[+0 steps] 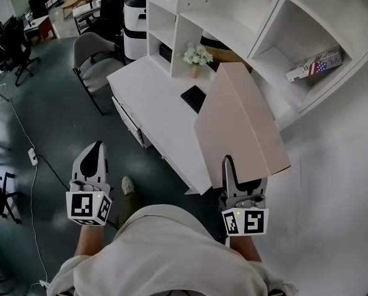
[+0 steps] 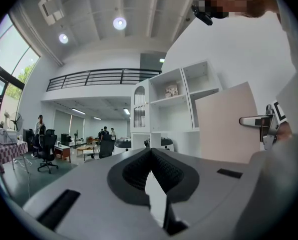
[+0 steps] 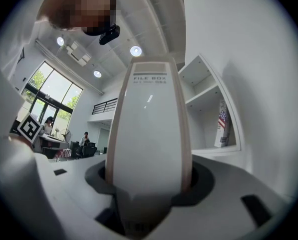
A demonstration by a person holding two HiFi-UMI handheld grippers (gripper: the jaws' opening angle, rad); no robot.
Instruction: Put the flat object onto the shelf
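The right gripper is clamped on one narrow end of the pink file box, which hangs in the air above the desk, short of the shelf. The left gripper is empty, jaws together. Held by one end only, the box may pivot or slip, and its far corner may strike a shelf divider.

- A white worktop with drawers along its front edge.
- A small pot of white flowers standing on the worktop, with a flat black item lying near it.
- A grey chair just beside the worktop's far end.
- A white-and-black machine beyond the chair.
- A flag-printed packet lying on its side.
- A power strip and its cable on the floor.
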